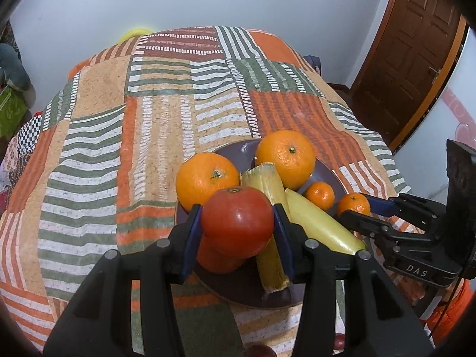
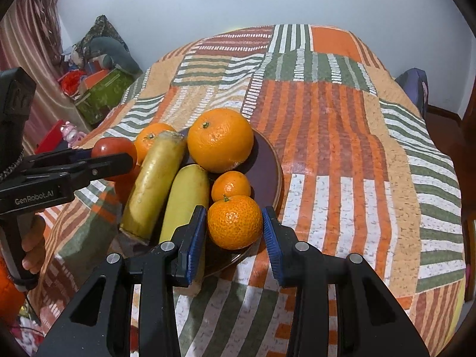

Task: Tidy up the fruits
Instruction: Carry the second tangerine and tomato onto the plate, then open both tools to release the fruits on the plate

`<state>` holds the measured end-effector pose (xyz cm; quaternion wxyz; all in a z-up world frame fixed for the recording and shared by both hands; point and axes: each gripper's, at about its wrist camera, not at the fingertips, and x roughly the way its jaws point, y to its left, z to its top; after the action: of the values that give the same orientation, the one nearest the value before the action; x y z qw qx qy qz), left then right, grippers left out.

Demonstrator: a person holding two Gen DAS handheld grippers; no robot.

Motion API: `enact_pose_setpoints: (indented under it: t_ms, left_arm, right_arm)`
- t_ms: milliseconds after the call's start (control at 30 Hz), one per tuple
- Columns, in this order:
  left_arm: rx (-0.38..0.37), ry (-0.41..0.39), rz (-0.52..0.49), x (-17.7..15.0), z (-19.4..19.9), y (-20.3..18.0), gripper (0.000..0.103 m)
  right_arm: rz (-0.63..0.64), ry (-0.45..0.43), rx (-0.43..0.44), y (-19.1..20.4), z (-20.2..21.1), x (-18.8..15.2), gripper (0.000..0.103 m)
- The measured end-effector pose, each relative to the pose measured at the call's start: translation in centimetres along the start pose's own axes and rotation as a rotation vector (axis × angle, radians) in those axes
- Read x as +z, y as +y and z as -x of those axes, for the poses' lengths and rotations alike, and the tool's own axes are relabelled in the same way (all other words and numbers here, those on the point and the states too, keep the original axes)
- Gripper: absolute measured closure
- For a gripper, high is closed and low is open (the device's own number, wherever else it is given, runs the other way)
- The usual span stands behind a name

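left wrist view: the left gripper [image 1: 237, 223] has its blue pads clamped on a red tomato [image 1: 237, 221], held over the 7 o'clock side of a dark plate [image 1: 238, 291]. two big oranges [image 1: 285, 159] sit toward 12 o'clock. the right gripper [image 1: 355, 208] comes in from 3 o'clock.

right wrist view: the right gripper [image 2: 235, 223] has its pads pressed on a small mandarin [image 2: 235, 221] at the plate's [image 2: 272, 166] 5 o'clock edge, another mandarin [image 2: 231, 186] just behind it. the tablecloth [image 2: 342, 148] is striped.
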<state>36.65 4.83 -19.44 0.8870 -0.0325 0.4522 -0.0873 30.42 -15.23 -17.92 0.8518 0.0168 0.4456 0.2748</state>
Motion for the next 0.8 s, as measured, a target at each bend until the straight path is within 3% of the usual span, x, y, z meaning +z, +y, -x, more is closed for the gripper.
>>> enact_pose_setpoints:
  t_ms: [300,367,433,667,800]
  left_arm:
    - [0.051,-0.02,-0.058,-0.3,-0.7,-0.9,0.056]
    - [0.041,-0.009,-0.061,-0.3,-0.8,-1.0,0.043]
    - [0.038,-0.004,-0.056,-0.4,-0.9,-1.0,0.038]
    - [0.053,-0.019,-0.067,-0.4,-0.5,-1.1,0.037]
    - [0.052,-0.03,-0.058,-0.5,0.4,-0.9,0.037]
  right_arm:
    - [0.003,-0.003,-0.02,0.1,-0.3,0.1,0.067]
    - [0.006,0.0,-0.024,0.1,-0.3,0.2,0.067]
    - [0.007,0.005,-0.025,0.1,-0.3,0.2,0.067]
    - [0.006,0.02,-0.015,-0.1,-0.4,0.3,0.065]
    - [0.008,0.005,-0.022,-0.1,0.2,0.2,0.055]
